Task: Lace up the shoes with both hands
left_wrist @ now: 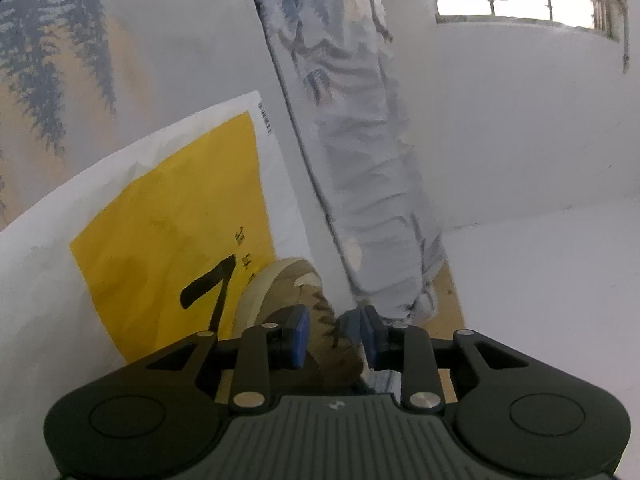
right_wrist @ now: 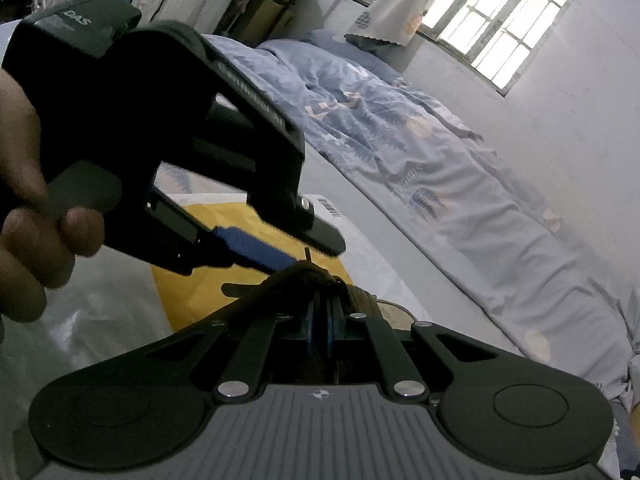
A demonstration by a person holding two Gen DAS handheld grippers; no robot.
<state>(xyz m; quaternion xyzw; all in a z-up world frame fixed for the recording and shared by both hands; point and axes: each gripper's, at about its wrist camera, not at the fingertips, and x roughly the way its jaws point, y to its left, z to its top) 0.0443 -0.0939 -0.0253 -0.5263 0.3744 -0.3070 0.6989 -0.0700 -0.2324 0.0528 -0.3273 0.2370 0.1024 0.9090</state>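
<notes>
A brown shoe [left_wrist: 296,284] with a cream sole lies toe away on a yellow sheet [left_wrist: 172,240]. My left gripper [left_wrist: 335,338] hovers over its lacing with the blue pads apart; only the shoe's upper shows through the gap. In the right wrist view the left gripper [right_wrist: 276,256] comes in from the left, its pad just above the shoe [right_wrist: 362,300]. A dark lace tip [right_wrist: 307,254] sticks up beside it. My right gripper [right_wrist: 320,328] sits low behind the shoe's collar with its pads nearly touching. Whether a lace is pinched there is hidden.
The yellow sheet rests on a white plastic bag [left_wrist: 48,300]. A blue patterned duvet [right_wrist: 420,152] hangs down the bed side just right of the shoe. A hand [right_wrist: 28,220] holds the left gripper. A barred window [right_wrist: 500,20] is at the far right.
</notes>
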